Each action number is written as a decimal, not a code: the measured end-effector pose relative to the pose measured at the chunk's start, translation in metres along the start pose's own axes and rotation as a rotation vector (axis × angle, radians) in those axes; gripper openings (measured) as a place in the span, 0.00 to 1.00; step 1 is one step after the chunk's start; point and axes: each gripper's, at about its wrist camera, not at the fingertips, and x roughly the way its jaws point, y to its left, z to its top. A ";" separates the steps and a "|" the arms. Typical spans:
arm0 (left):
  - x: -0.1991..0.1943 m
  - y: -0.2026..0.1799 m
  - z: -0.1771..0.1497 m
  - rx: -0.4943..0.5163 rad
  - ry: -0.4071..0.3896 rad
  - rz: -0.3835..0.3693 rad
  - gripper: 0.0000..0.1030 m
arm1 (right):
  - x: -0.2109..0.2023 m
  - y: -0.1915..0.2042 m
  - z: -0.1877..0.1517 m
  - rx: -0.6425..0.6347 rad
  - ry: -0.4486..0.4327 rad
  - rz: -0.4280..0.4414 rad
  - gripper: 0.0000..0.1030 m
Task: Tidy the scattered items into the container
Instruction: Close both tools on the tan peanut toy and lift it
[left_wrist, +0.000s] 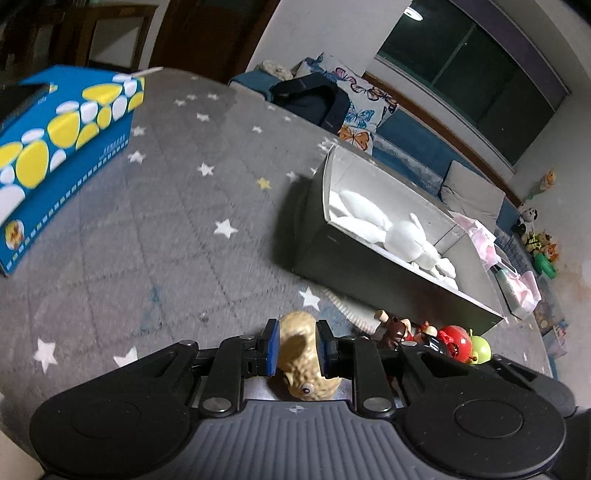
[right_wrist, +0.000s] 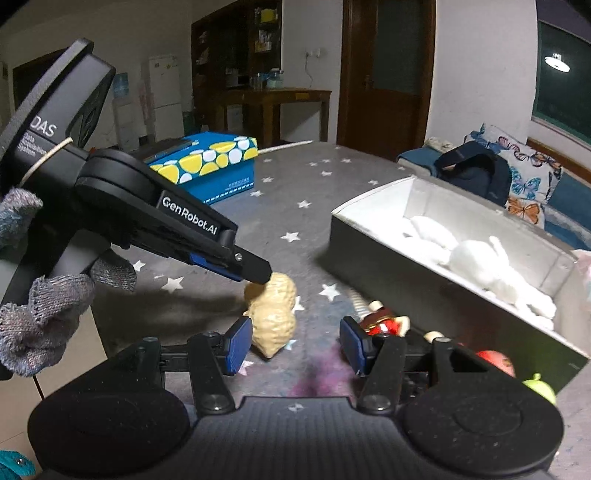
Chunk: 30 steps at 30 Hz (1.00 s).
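Observation:
My left gripper (left_wrist: 297, 345) is shut on a tan peanut-shaped toy (left_wrist: 301, 360) with a googly eye, held just above the grey star-patterned mat (left_wrist: 166, 229). In the right wrist view the left gripper (right_wrist: 255, 275) reaches in from the left and holds the peanut toy (right_wrist: 275, 314). My right gripper (right_wrist: 293, 341) is open and empty, just right of the toy. The white open box (left_wrist: 388, 266) holds a white plush rabbit (left_wrist: 402, 236); it also shows in the right wrist view (right_wrist: 369, 251) with the rabbit (right_wrist: 480, 266).
A small doll figure (right_wrist: 384, 321), a red toy (left_wrist: 456, 341) and a green toy (left_wrist: 480, 349) lie on the mat by the box's near wall. A blue and yellow carton (left_wrist: 55, 155) stands at the far left. A sofa with a dark backpack (left_wrist: 314, 99) lies behind.

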 end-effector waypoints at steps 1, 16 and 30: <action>0.001 0.001 0.000 -0.008 0.004 -0.003 0.24 | 0.003 0.001 0.000 0.001 0.004 0.003 0.52; 0.010 0.018 0.004 -0.100 0.023 -0.048 0.27 | 0.041 0.007 0.006 0.026 0.057 0.056 0.51; 0.016 0.033 -0.001 -0.190 0.046 -0.107 0.35 | 0.066 0.008 0.010 0.067 0.103 0.063 0.42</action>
